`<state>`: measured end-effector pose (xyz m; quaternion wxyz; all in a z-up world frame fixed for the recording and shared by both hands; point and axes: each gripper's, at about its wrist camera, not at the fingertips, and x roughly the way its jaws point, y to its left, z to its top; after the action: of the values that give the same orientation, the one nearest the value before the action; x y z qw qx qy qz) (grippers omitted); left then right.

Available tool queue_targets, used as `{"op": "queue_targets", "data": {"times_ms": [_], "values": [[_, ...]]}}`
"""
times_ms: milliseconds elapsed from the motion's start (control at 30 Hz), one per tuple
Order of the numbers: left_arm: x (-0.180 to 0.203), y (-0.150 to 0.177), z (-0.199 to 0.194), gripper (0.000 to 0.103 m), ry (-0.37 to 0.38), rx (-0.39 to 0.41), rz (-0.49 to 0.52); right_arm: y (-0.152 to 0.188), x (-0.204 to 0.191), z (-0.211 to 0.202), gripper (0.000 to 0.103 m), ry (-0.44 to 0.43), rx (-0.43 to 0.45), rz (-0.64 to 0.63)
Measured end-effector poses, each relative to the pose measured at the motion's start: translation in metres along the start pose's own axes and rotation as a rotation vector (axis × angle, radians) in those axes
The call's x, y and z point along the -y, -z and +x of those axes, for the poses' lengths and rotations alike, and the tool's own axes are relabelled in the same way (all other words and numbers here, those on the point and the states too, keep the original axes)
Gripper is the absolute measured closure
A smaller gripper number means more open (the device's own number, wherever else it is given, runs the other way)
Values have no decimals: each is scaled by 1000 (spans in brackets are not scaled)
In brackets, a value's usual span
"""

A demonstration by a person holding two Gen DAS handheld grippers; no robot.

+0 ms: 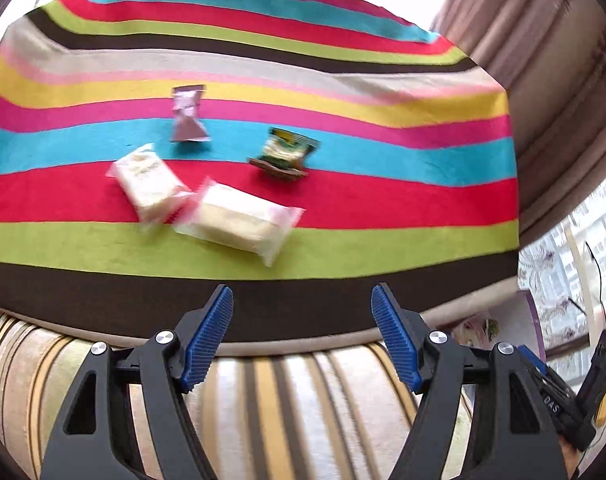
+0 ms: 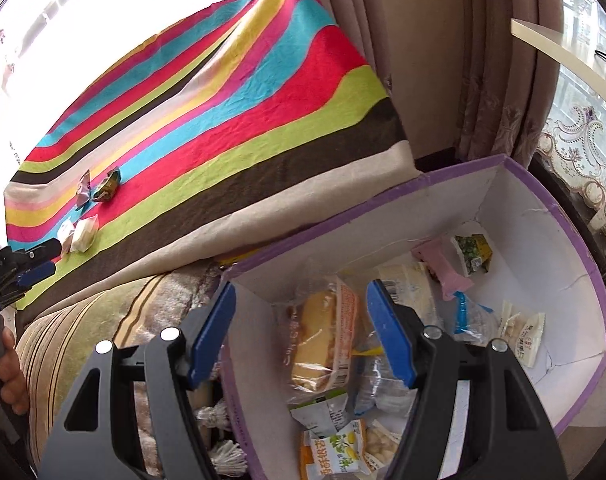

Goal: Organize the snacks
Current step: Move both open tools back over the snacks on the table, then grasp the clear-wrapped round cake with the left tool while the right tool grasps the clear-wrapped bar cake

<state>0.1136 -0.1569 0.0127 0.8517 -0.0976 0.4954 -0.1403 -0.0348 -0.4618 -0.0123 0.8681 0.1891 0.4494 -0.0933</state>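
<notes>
Four snack packets lie on the striped cloth (image 1: 343,196), two white packs (image 1: 239,220) nearest, just ahead of the left gripper (image 1: 302,312), which gapes empty. The right gripper (image 2: 301,312) hangs wide and empty over the purple-rimmed box (image 2: 575,240), its cake packet (image 2: 323,336) showing between the fingers.

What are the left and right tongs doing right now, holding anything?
Left tongs: open, empty, over the striped cloth's near edge.
Right tongs: open, empty, above the purple-rimmed box of snacks.
</notes>
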Motion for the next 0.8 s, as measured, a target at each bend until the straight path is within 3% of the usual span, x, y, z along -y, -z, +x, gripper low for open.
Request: {"op": "queue_targets", "data": {"times_ms": [133,333,567,800], "values": [[-47,-12,-3,35,-47,34,-126,-2,-27,4,35,-36,-12,-54],[-85,-28,10,36,-58,26,-213,-3,-64,8,35,-63,-20,-142],[-108,-47,29,38,-65,19,-265,-9,-97,8,33,-51,-12,-244],[-107,-65,48,40,-97,17,-233,-15,-111,8,26,-51,-7,-296]]}}
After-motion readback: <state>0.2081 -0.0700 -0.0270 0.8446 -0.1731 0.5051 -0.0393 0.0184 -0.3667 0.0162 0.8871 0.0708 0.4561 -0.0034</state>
